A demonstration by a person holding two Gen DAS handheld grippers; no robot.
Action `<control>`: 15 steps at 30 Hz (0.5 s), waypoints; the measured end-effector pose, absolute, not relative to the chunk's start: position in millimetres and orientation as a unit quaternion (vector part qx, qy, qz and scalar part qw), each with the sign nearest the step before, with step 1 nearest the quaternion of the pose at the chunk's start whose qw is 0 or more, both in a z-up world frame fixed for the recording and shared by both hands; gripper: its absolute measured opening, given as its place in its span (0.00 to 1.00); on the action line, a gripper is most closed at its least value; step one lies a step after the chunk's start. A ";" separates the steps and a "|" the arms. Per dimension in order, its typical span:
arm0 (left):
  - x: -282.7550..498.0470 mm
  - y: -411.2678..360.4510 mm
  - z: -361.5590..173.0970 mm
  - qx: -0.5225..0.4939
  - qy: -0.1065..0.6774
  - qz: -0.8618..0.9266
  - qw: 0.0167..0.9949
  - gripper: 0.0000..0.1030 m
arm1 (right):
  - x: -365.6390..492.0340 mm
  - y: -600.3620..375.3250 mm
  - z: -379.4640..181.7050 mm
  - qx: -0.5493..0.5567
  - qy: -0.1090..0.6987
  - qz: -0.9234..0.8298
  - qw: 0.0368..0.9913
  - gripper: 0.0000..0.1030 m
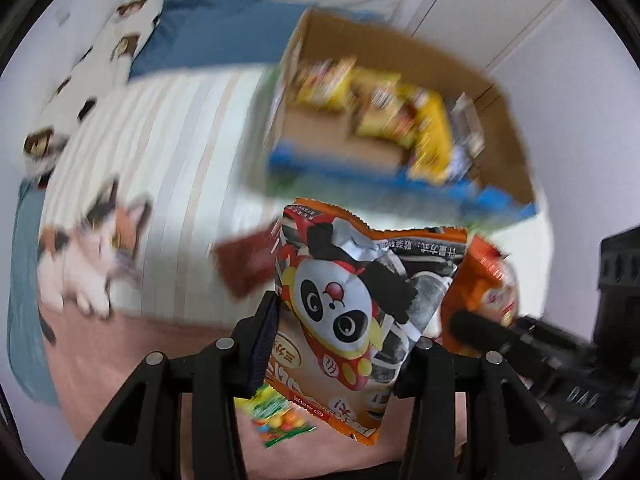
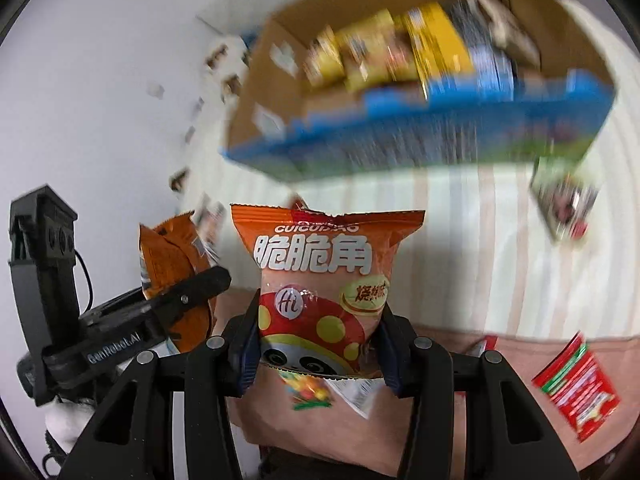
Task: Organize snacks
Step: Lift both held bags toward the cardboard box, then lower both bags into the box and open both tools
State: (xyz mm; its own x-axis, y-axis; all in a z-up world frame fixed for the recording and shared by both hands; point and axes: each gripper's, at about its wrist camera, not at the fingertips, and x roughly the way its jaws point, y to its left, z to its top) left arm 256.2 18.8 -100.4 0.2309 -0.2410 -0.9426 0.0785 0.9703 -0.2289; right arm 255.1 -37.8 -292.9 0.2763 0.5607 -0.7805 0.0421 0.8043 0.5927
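Below the blurred cardboard box (image 2: pixel 400 92) at upper frame, each gripper clamps a panda snack bag: left gripper (image 1: pixel 340 344) one panda snack bag (image 1: pixel 360 300), right gripper (image 2: pixel 318 344) another panda snack bag (image 2: pixel 324 280); the bags, seemingly close together, could collide and slip.

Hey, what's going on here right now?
A person is sorting snacks on a bed with two handheld grippers. The left gripper holds an orange panda packet; the right gripper holds an orange corn-snack packet. Both are lifted toward a cardboard box already holding yellow packets.
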 end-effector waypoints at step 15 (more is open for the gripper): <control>435.1 -31.4 -117.1 -0.050 0.656 -0.087 0.748 0.41 | 399.7 -54.6 -294.2 0.249 0.588 0.112 0.761 0.50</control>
